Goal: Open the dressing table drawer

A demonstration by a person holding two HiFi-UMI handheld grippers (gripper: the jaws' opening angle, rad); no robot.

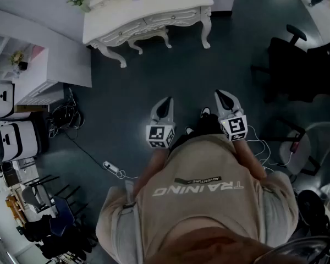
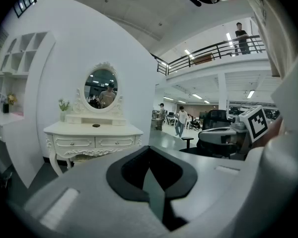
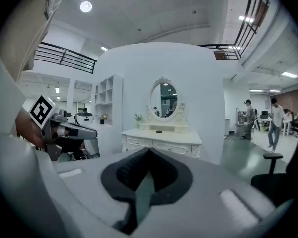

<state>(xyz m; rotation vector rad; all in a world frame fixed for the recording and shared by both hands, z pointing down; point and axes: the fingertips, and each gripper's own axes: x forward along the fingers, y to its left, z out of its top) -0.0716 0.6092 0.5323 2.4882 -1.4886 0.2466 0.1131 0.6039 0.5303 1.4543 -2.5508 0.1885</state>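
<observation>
The white carved dressing table [image 1: 148, 12] stands against the wall far ahead of me, with its two front drawers [image 1: 173, 18] closed. In the left gripper view the table [image 2: 93, 130] is at left under an oval mirror [image 2: 101, 87]; in the right gripper view the table [image 3: 161, 135] is dead ahead. My left gripper [image 1: 164, 108] and right gripper [image 1: 224, 98] hang side by side in front of my body, well short of the table. Both have their jaws together, with nothing between them, as shown by the left gripper [image 2: 149, 148] and right gripper [image 3: 149, 151] in their own views.
A white shelf unit [image 1: 49, 65] stands left of the table. A power strip and cable [image 1: 113, 169] lie on the dark floor at my left. Black office chairs [image 1: 297, 54] and a grey chair [image 1: 313, 144] stand at right. Dark floor stretches between me and the table.
</observation>
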